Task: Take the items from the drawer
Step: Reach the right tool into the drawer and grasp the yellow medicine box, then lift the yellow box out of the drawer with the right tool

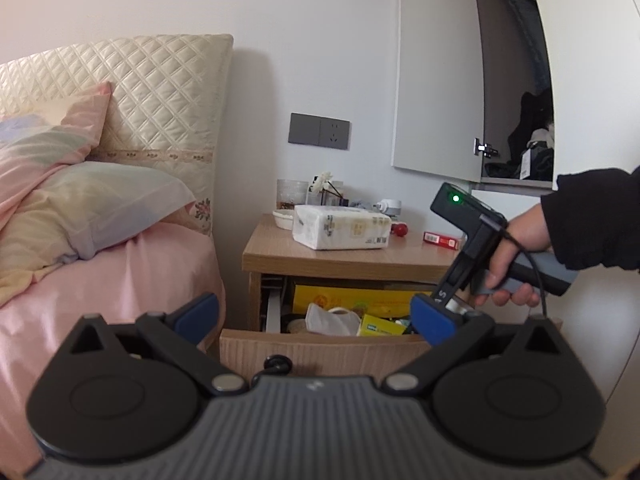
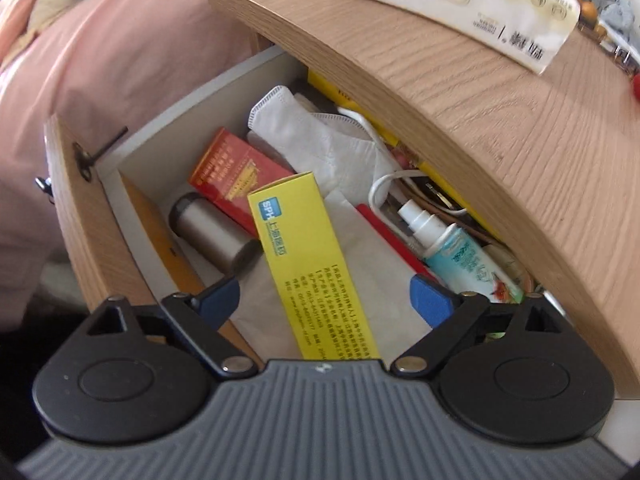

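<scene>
Right gripper (image 2: 325, 300), jaws spread and empty, hangs over the open wooden drawer (image 2: 92, 216), where the long yellow cardboard box (image 2: 308, 264) lies uppermost, judged light, stiff yet crushable, best pinched across its narrow sides; left gripper (image 1: 316, 312) likewise open.

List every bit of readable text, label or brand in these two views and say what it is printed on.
"SPH": blue logo square on the yellow box in the drawer.
Chinese characters beside that logo and small print down the box: too blurred to quote.
Red box: gold print, unreadable.
Spray bottle: label too blurred.
Tissue pack on the nightstand: Chinese print, too blurred to quote.
Small red box: too small.
</scene>
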`<state>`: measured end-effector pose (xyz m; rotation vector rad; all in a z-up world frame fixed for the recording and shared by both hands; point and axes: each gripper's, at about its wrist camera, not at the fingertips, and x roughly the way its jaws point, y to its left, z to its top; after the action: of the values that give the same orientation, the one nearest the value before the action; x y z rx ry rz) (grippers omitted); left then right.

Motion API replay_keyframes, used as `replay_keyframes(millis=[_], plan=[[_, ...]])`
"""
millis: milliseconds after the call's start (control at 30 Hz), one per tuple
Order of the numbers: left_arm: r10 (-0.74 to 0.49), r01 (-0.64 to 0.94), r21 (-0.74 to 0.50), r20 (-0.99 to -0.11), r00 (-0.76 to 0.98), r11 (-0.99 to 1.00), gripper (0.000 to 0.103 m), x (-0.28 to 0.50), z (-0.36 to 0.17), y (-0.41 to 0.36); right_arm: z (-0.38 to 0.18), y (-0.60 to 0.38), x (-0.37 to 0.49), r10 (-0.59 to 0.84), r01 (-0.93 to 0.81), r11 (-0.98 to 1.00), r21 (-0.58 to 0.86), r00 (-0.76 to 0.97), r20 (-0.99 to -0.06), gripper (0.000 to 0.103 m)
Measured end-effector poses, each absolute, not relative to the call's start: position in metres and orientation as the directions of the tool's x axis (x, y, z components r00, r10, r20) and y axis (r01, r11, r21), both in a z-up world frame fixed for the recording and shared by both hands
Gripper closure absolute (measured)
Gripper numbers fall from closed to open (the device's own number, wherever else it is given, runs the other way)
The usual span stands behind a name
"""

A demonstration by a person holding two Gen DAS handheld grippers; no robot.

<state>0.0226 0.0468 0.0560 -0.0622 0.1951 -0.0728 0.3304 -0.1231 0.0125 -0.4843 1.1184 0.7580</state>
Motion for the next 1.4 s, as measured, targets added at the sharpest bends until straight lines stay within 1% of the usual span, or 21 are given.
replay_keyframes(millis=[33, 67, 233, 267, 300, 333, 433, 500, 633, 733, 1000, 1267, 1400], plan=[[-0.079, 0.066, -0.069, -0.191, 0.978, 0.995, 0.000, 0.022, 0.056, 0.047, 0.012, -0.125, 0.331, 0.291, -0.748, 0.664, 0.023, 0.229, -0.929, 0.029], [-0.079, 0.067, -0.069, -0.189, 0.979, 0.995, 0.000, 0.022, 0.057, 0.047, 0.011, -0.127, 0.331, 0.290, -0.745, 0.667, 0.025, 0.228, -0.929, 0.032], [-0.082, 0.070, -0.067, -0.185, 0.979, 0.995, 0.000, 0.021, 0.057, 0.046, 0.008, -0.137, 0.337, 0.304, -0.721, 0.691, 0.051, 0.227, -0.925, 0.036], [-0.083, 0.072, -0.066, -0.185, 0.979, 0.995, 0.000, 0.021, 0.057, 0.045, 0.005, -0.136, 0.338, 0.303, -0.721, 0.690, 0.054, 0.221, -0.927, 0.040], [-0.084, 0.074, -0.065, -0.186, 0.979, 0.995, 0.000, 0.021, 0.057, 0.045, 0.002, -0.134, 0.338, 0.301, -0.724, 0.687, 0.055, 0.215, -0.929, 0.048], [-0.085, 0.075, -0.063, -0.187, 0.979, 0.995, 0.000, 0.021, 0.056, 0.045, -0.001, -0.133, 0.339, 0.303, -0.724, 0.687, 0.059, 0.212, -0.929, 0.053], [-0.092, 0.083, -0.058, -0.188, 0.978, 0.995, 0.000, 0.021, 0.056, 0.044, -0.004, -0.132, 0.341, 0.315, -0.720, 0.691, 0.068, 0.214, -0.925, 0.055], [-0.097, 0.088, -0.054, -0.188, 0.977, 0.995, 0.000, 0.021, 0.056, 0.043, -0.001, -0.133, 0.341, 0.321, -0.717, 0.694, 0.065, 0.227, -0.919, 0.059], [-0.092, 0.082, -0.060, -0.192, 0.977, 0.995, 0.000, 0.022, 0.056, 0.046, 0.010, -0.131, 0.338, 0.316, -0.728, 0.684, 0.038, 0.249, -0.915, 0.060], [-0.092, 0.081, -0.061, -0.196, 0.976, 0.995, 0.000, 0.023, 0.055, 0.046, 0.018, -0.128, 0.334, 0.279, -0.744, 0.668, -0.026, 0.283, -0.918, 0.060], [-0.100, 0.091, -0.057, -0.196, 0.975, 0.994, 0.000, 0.022, 0.055, 0.045, 0.045, -0.120, 0.317, 0.224, -0.800, 0.585, -0.134, 0.319, -0.921, 0.060], [-0.099, 0.090, -0.054, -0.203, 0.974, 0.995, 0.000, 0.023, 0.054, 0.046, 0.078, -0.115, 0.297, 0.214, -0.824, 0.517, -0.232, 0.387, -0.897, 0.060], [-0.096, 0.091, -0.038, -0.201, 0.975, 0.995, 0.000, 0.022, 0.054, 0.045, 0.091, -0.116, 0.291, 0.237, -0.829, 0.502, -0.247, 0.407, -0.882, 0.060]])
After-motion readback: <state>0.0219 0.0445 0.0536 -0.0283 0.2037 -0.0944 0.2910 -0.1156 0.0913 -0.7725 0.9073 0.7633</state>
